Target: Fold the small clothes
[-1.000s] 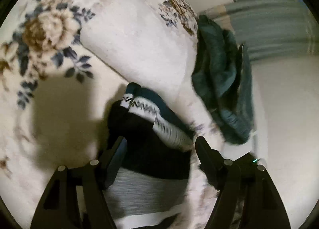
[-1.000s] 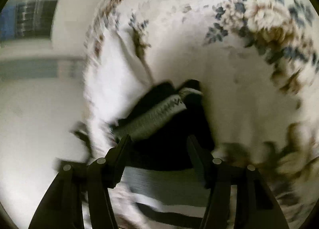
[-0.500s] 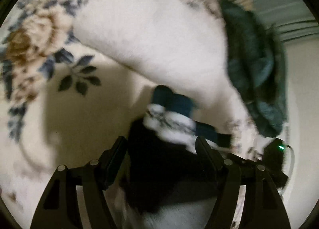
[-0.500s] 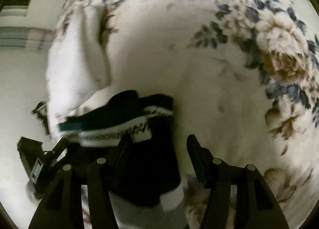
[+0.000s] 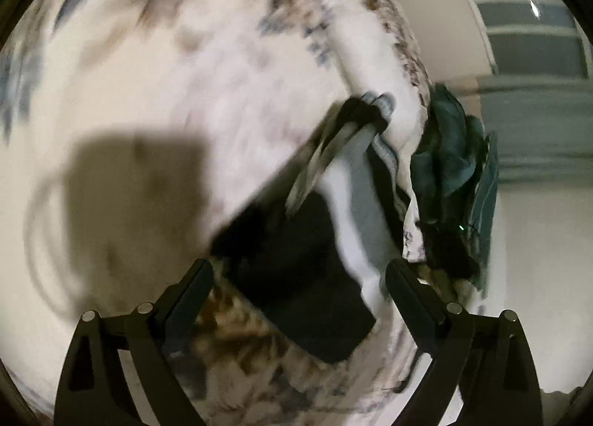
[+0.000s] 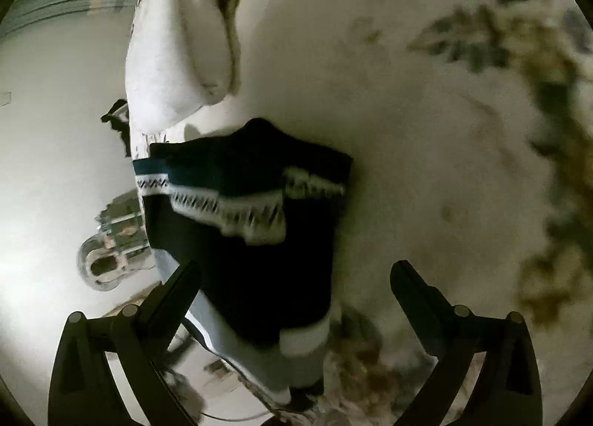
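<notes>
The dark patterned knit garment lies at the edge of the floral cream bedspread, overhanging it, between the spread-apart, empty left gripper and right gripper.

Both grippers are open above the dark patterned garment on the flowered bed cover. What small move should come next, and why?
Probably bring the right gripper down onto the near edge of the dark garment and close on it. Both grippers stand open and hold nothing, and the garment lies bunched at the edge of the bed cover, partly between the right fingers.
</notes>
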Action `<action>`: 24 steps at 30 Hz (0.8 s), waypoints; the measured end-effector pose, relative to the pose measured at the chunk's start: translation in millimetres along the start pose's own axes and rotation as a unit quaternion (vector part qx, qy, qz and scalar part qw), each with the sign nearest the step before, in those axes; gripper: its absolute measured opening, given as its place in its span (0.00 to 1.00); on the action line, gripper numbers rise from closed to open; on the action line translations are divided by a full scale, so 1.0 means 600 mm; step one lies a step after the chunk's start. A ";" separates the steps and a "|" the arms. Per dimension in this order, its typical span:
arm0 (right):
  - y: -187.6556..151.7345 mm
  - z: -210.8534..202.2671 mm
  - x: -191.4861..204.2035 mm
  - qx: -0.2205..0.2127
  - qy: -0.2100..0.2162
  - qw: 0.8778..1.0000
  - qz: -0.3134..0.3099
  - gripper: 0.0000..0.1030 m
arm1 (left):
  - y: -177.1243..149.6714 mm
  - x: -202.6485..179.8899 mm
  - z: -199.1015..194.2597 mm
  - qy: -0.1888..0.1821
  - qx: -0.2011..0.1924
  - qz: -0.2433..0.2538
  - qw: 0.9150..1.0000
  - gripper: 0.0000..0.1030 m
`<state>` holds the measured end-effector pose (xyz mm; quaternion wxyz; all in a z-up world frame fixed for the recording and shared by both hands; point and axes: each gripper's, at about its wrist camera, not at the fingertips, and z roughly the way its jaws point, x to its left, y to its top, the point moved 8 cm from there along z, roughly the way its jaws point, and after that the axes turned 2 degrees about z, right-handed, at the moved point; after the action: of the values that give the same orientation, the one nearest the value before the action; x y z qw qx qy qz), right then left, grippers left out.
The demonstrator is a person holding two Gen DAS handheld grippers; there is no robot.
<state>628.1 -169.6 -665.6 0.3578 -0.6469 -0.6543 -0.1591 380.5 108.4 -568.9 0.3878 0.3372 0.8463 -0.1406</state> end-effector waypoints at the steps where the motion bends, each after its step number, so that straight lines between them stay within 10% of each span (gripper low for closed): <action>1: 0.009 0.014 -0.001 0.010 0.005 1.000 -0.002 1.00 | -0.009 0.006 0.013 -0.005 0.001 -0.011 1.000 0.92; 10: 0.031 0.086 0.037 0.028 0.059 0.998 -0.025 0.88 | 0.017 -0.008 0.157 -0.066 -0.043 -0.099 0.992 0.92; 13: 0.019 0.089 0.046 0.007 0.067 0.997 -0.025 0.37 | 0.050 -0.042 0.139 -0.066 -0.049 -0.069 0.994 0.29; 19: -0.069 0.067 0.025 -0.043 0.107 0.993 0.034 0.21 | 0.144 -0.100 0.098 -0.023 -0.004 0.049 0.999 0.28; 24: -0.247 0.070 0.022 -0.069 0.127 0.983 0.115 0.15 | 0.219 -0.125 0.122 0.013 0.086 0.131 0.988 0.37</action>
<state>475.9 -148.4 -648.1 0.4086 -0.7153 -0.5124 -0.2424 546.3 133.8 -557.9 0.3615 0.4793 0.7842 -0.1567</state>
